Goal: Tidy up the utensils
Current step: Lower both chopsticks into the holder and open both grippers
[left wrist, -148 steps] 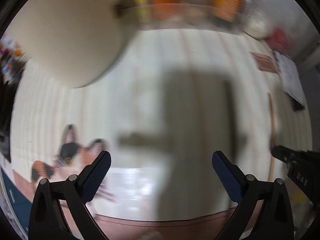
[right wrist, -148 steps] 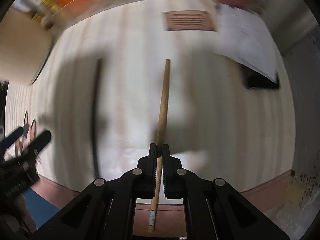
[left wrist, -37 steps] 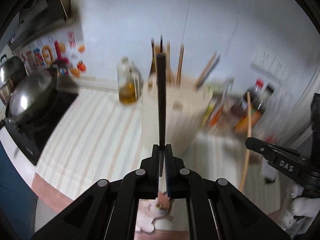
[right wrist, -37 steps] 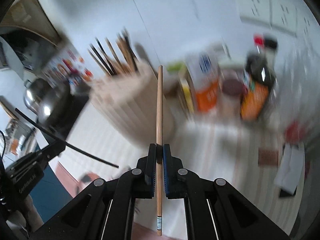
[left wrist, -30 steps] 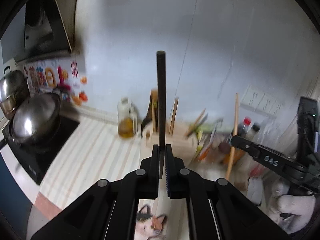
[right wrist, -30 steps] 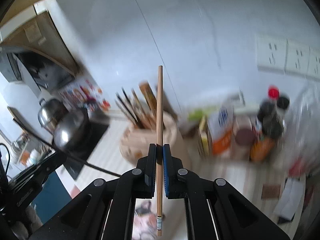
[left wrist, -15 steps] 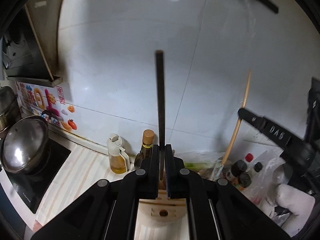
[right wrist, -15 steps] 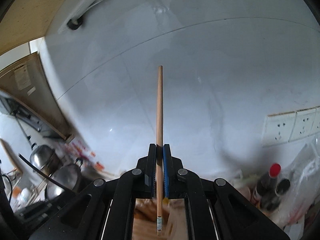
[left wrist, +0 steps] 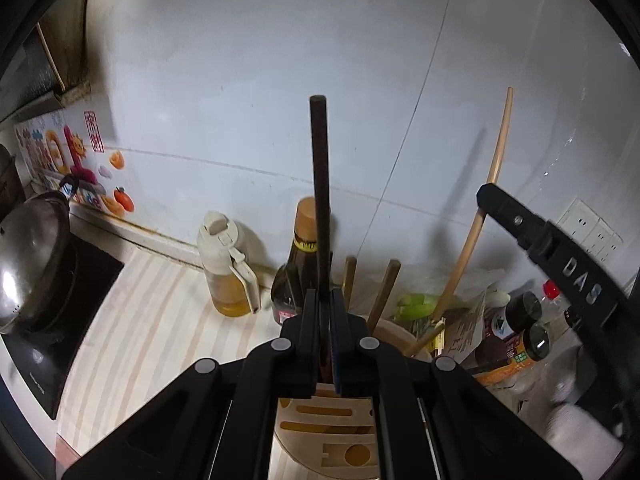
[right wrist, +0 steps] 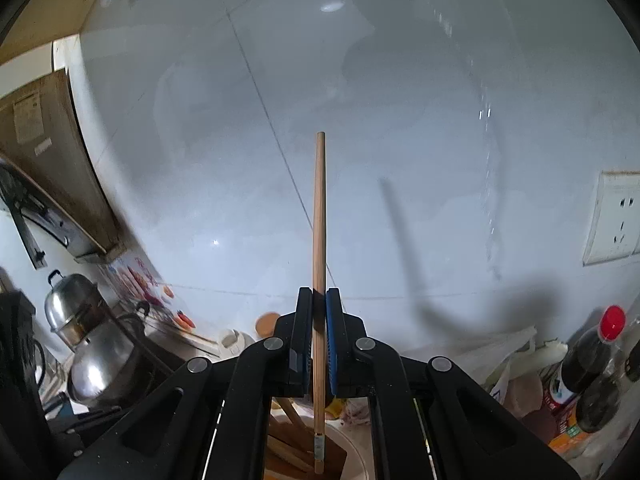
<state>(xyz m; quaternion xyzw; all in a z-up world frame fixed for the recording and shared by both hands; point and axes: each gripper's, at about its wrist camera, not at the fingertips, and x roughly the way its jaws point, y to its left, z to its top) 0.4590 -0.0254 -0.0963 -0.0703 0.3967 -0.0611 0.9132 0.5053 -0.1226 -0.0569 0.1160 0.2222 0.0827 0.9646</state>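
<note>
Left gripper [left wrist: 325,312] clamps a black chopstick [left wrist: 320,184], right gripper [right wrist: 319,320] a wooden one [right wrist: 319,216], both upright over the holder [left wrist: 320,420]; tilt could miss its slots

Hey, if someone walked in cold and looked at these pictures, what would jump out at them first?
The two chopsticks held upright against the white tiled wall: a black chopstick clamped in the left tool, and a light wooden chopstick clamped in the right tool. Below them sits a pale wooden utensil holder with more sticks already in it, and a shiny steel pot stands at far left.
</note>
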